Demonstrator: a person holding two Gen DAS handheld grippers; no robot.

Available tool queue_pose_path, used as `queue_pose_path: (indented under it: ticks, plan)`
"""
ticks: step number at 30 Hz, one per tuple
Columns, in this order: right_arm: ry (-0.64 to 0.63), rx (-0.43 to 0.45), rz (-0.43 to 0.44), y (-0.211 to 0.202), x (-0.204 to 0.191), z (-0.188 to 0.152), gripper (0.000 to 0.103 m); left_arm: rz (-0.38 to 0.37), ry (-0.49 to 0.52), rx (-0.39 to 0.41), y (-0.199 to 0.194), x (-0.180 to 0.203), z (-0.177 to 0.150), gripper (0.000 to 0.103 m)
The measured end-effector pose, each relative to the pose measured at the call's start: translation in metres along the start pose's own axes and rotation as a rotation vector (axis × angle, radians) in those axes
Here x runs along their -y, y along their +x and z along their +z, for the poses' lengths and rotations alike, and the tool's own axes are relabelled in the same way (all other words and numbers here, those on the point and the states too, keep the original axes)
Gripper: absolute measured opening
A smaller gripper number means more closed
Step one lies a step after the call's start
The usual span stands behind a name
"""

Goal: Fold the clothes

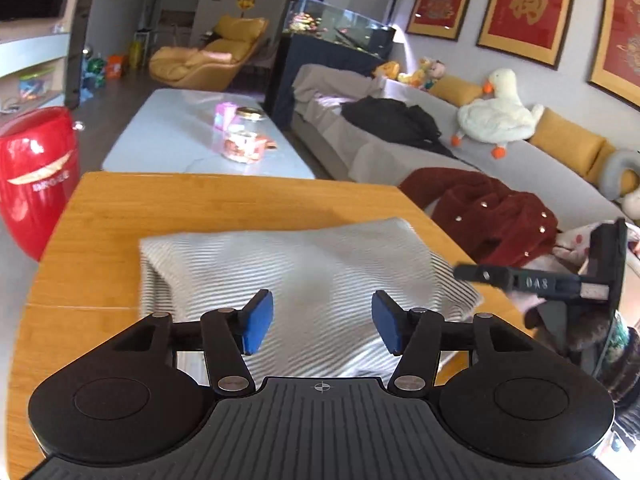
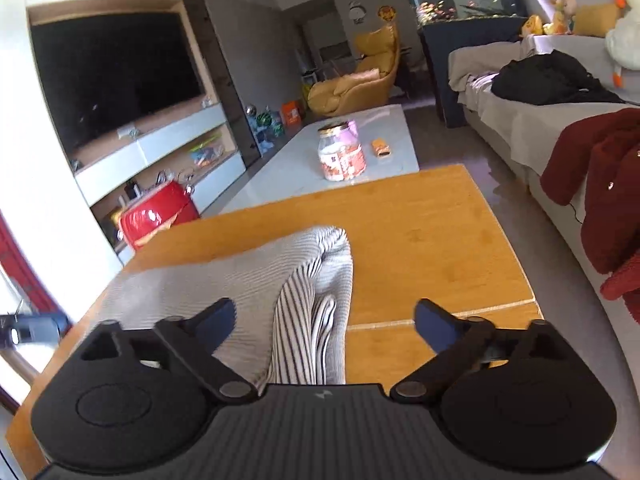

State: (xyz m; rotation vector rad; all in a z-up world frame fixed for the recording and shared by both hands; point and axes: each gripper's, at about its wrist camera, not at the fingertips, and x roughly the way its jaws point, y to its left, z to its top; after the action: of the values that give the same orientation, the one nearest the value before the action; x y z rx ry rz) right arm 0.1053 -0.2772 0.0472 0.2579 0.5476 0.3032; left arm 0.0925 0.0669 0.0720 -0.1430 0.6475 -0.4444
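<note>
We see a striped cloth [image 1: 304,276] folded on the wooden table [image 1: 240,200], mid-frame, ahead of both grippers; our left gripper [image 1: 322,322] and right gripper [image 2: 324,326] hover spread, empty, right over its edge.

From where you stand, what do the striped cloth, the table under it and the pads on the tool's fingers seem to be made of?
The striped cloth looks like soft ribbed knit fabric, matte; it drapes and bunches in folds. The table looks like bamboo or light wood with a smooth, slightly glossy finish: fine grain and a joint line show. The blue pads on the left gripper look like matte rubber or foam, though I cannot tell which.
</note>
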Motion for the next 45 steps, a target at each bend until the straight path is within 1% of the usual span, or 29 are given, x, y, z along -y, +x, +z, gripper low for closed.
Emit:
queue_pose_path:
  ticks: [2, 4, 7, 9, 10, 13, 18, 21, 22, 23, 24, 25, 27, 28, 30, 32, 34, 35, 38, 39, 42, 43, 45]
  plan:
    - [-0.015, 0.024, -0.010, 0.008, -0.002, 0.009, 0.103, -0.013, 0.009, -0.070, 0.024, 0.012, -0.011, 0.062]
    - [-0.077, -0.019, -0.031, 0.026, -0.009, 0.011, 0.103, -0.004, 0.016, -0.127, 0.043, 0.016, -0.026, 0.064]
    - [-0.176, -0.085, -0.068, 0.053, -0.018, 0.012, 0.103, -0.007, 0.091, -0.108, 0.048, 0.020, -0.036, 0.072]
    - [-0.269, -0.136, -0.126, 0.068, -0.025, 0.000, 0.103, -0.021, 0.102, -0.114, 0.048, 0.018, -0.036, 0.072]
    - [-0.277, -0.124, -0.133, 0.068, -0.027, -0.004, 0.103, -0.030, 0.104, -0.117, 0.048, 0.016, -0.035, 0.072]
    - [-0.254, -0.125, -0.147, 0.062, -0.028, -0.012, 0.103, -0.061, 0.079, -0.114, 0.051, 0.003, -0.030, 0.072]
    - [-0.205, -0.148, -0.134, 0.039, -0.034, -0.029, 0.103, -0.088, -0.032, -0.076, 0.066, -0.029, -0.014, 0.078]
    - [-0.219, -0.167, -0.075, 0.026, -0.044, -0.037, 0.103, -0.071, -0.070, -0.060, 0.080, -0.046, 0.003, 0.080]
    - [-0.221, -0.174, -0.045, 0.022, -0.047, -0.037, 0.103, -0.050, -0.081, -0.060, 0.084, -0.051, 0.009, 0.082]
    - [-0.225, -0.171, -0.026, 0.018, -0.050, -0.036, 0.103, -0.020, -0.092, -0.063, 0.089, -0.055, 0.015, 0.090]
    - [-0.228, -0.164, -0.013, 0.014, -0.052, -0.034, 0.103, 0.010, -0.103, -0.066, 0.093, -0.059, 0.020, 0.090]
    - [-0.230, -0.140, -0.020, 0.010, -0.052, -0.030, 0.103, 0.023, -0.120, -0.071, 0.096, -0.062, 0.025, 0.090]
    - [-0.218, -0.092, -0.038, 0.004, -0.049, -0.018, 0.103, 0.023, -0.162, -0.080, 0.092, -0.064, 0.031, 0.090]
    - [-0.206, -0.067, -0.049, 0.002, -0.046, -0.012, 0.103, 0.022, -0.166, -0.078, 0.088, -0.062, 0.033, 0.092]
    - [-0.180, -0.031, -0.070, 0.003, -0.039, 0.002, 0.103, 0.022, -0.142, -0.063, 0.078, -0.052, 0.034, 0.093]
    - [-0.171, -0.025, -0.083, 0.016, -0.033, 0.012, 0.103, 0.006, -0.106, -0.060, 0.067, -0.036, 0.032, 0.094]
    - [-0.195, -0.046, -0.097, 0.035, -0.031, 0.014, 0.103, -0.011, -0.087, -0.070, 0.061, -0.026, 0.029, 0.095]
    - [-0.223, -0.067, -0.112, 0.047, -0.032, 0.013, 0.103, -0.019, -0.099, -0.087, 0.064, -0.026, 0.026, 0.095]
    - [-0.332, -0.137, -0.191, 0.076, -0.041, -0.001, 0.103, -0.041, -0.134, -0.136, 0.073, -0.029, 0.019, 0.095]
    - [-0.348, -0.135, -0.204, 0.078, -0.043, -0.007, 0.103, -0.049, -0.145, -0.153, 0.076, -0.030, 0.016, 0.095]
    - [-0.317, -0.108, -0.206, 0.070, -0.042, -0.014, 0.103, -0.071, -0.180, -0.203, 0.085, -0.032, 0.008, 0.093]
    - [-0.297, -0.117, -0.197, 0.066, -0.039, -0.016, 0.103, -0.079, -0.192, -0.219, 0.088, -0.033, 0.006, 0.094]
    - [-0.262, -0.131, -0.178, 0.058, -0.034, -0.020, 0.103, -0.069, -0.201, -0.220, 0.093, -0.036, 0.009, 0.093]
